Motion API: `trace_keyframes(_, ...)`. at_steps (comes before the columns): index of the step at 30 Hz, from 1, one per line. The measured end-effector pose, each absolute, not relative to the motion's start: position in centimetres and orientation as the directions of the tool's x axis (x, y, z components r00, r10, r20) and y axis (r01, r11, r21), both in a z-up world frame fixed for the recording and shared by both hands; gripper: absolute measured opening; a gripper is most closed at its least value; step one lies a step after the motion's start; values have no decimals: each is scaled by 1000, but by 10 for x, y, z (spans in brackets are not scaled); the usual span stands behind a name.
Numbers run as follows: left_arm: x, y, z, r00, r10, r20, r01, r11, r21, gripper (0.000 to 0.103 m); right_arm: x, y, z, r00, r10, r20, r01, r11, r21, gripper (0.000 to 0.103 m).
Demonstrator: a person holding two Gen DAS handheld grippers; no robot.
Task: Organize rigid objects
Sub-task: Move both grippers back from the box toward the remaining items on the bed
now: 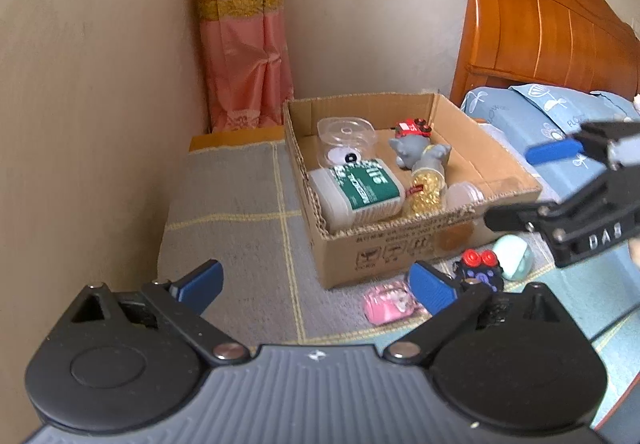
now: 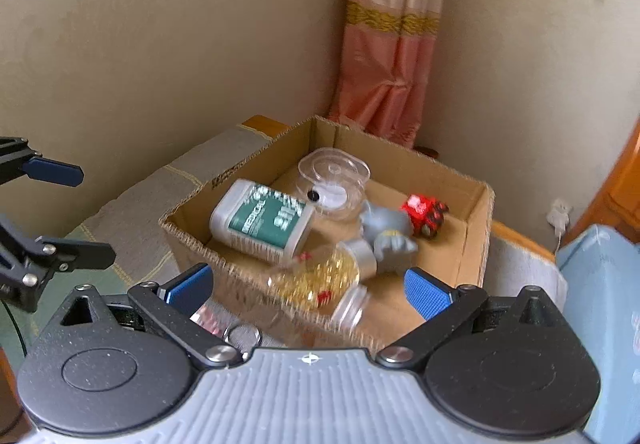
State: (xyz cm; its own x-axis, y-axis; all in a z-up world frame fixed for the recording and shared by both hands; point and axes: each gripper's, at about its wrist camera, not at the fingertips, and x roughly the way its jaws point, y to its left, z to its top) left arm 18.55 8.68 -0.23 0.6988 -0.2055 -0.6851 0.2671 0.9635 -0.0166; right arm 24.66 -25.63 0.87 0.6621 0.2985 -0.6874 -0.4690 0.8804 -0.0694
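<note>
Your left gripper [image 1: 316, 286], jaws wide, empty | pink plastic toy [image 1: 390, 302] just inside right pad, before cardboard box [image 1: 400, 248] front wall | left hand nearer.

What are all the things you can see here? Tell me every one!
cardboard box: one, brown, on the grey mat
white bottle: one, green label, lying in the box
clear container: one, see-through, in the box
grey toy: one, in the box
red toy car: one, in the box's far corner
gold-filled jar: one, lying in the box
pink toy: one, outside the box
dark toy with red knobs: one, outside the box
mint round thing: one, outside the box
curtain: one, pink
headboard: one, orange wood
left gripper: open, empty
right gripper: open, over the box
</note>
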Motion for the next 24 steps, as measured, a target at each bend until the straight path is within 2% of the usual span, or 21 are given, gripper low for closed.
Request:
trace_keyframes(16,169,68,-41,649,-172,-741,256,967,0,100,183,-309,-79,668,61,-742,-125,992,-32,103)
trace_keyframes(24,178,54,-56,612,-171,-772,270,963,1,100,186,-324,-101,649,27,-761,-68,997,-23,103)
